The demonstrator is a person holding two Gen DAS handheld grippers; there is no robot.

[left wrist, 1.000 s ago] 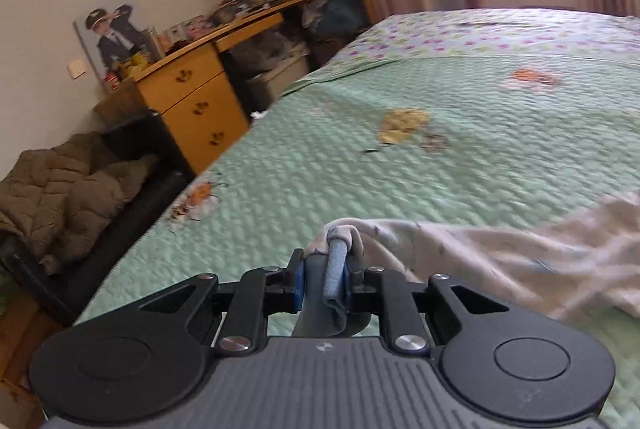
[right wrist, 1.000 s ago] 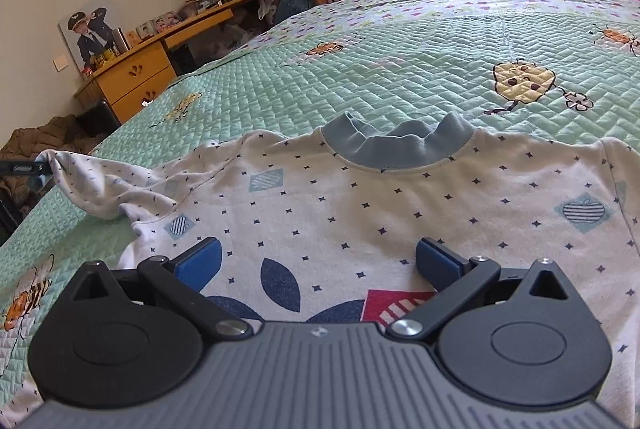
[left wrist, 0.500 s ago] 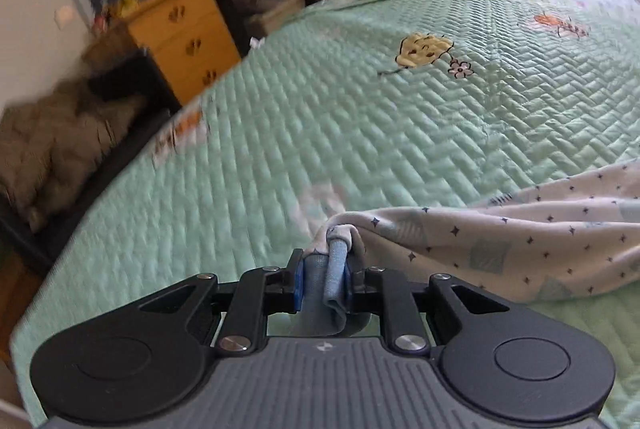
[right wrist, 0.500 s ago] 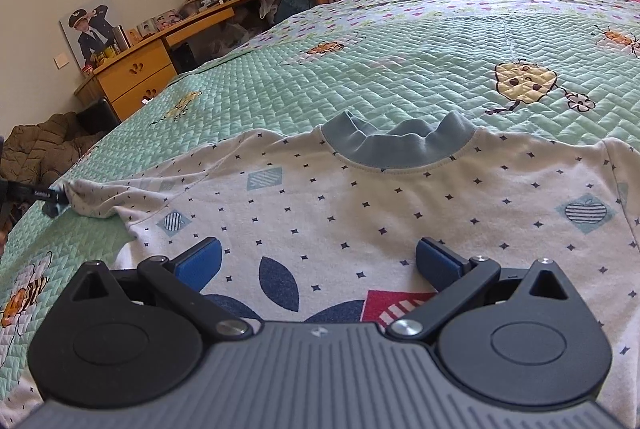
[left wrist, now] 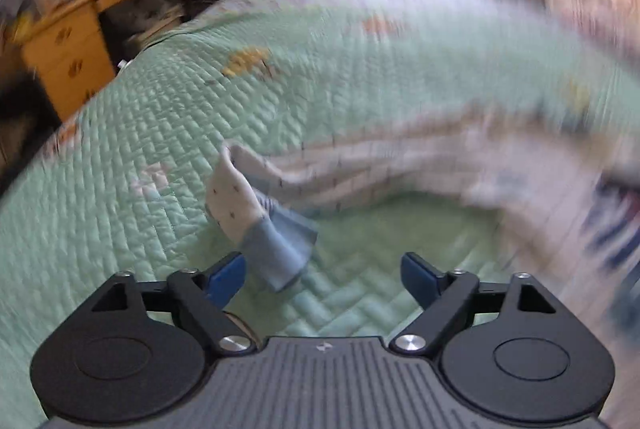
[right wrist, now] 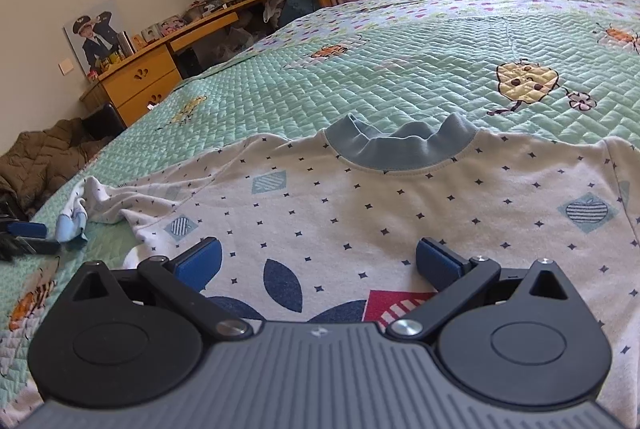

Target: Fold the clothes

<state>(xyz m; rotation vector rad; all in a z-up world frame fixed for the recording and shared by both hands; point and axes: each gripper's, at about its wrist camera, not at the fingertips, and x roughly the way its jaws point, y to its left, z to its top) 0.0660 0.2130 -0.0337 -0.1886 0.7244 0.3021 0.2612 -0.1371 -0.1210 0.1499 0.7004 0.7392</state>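
In the left wrist view, much of it smeared by motion, the left gripper (left wrist: pixel 322 273) has let go: its fingers (left wrist: pixel 224 277), which half a second ago were clenched on the blue cuff (left wrist: pixel 280 253), are now opening wide, and nothing is pressed between them. The cuff lies loose on the green quilted bed (left wrist: pixel 120 189), just ahead of the left-hand finger and perhaps brushing it, while the sleeve (left wrist: pixel 360 169) trails away to the right toward the blurred body of the garment. The right wrist view is sharp and has not shifted over the last second. The right gripper (right wrist: pixel 318 263) hovers low over the white patterned sweatshirt (right wrist: pixel 400 201), its fingers (right wrist: pixel 200 261) spread apart and released, gripping nothing; whether they rest on the cloth cannot be told. The sweatshirt lies face up and mostly flat on the bed (right wrist: pixel 400 69), blue collar (right wrist: pixel 400 145) toward the far side. At the left edge the sleeve (right wrist: pixel 120 197), a second ago drawn out taut and raised, now sits slack and rumpled on the quilt, its cuff (right wrist: pixel 72 225) dropped just beside the tip of the left gripper (right wrist: pixel 24 233). I judge that the sleeve was being pulled out straight and has just been set down, so the spreading step on that side looks finished, though the wrinkled end may want smoothing before a fold goes in.
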